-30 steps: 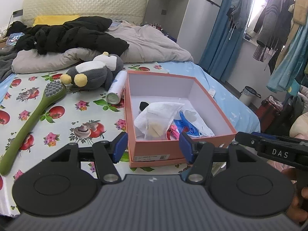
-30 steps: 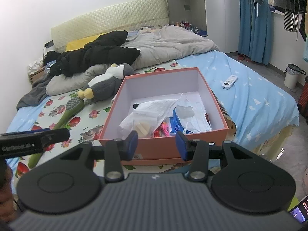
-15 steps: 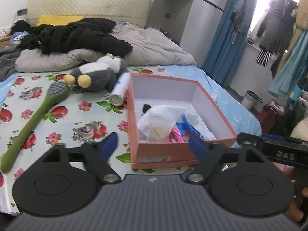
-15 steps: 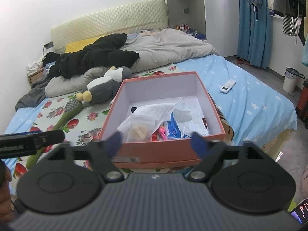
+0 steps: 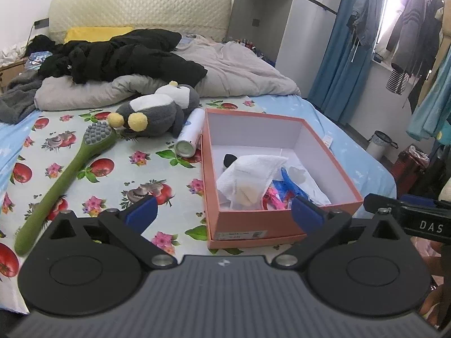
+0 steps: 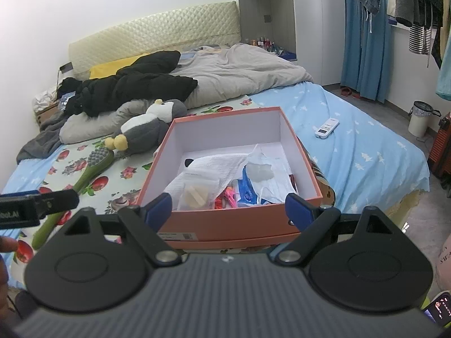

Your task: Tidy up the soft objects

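Both grippers spread apart, empty: left gripper [image 5: 222, 215], right gripper [image 6: 229, 207] | rectangular cardboard box [image 5: 255, 225] | plush penguin [image 5: 157, 112]

Home bedroom; bed [image 6: 352, 140], hanging clothes [image 5: 408, 28]

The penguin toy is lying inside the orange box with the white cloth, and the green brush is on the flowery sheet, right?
Not quite. The penguin toy is not inside the orange box; it lies on the flowery sheet beside the box, as the left wrist view shows. The white cloth is in the box, and the green brush is on the flowery sheet.
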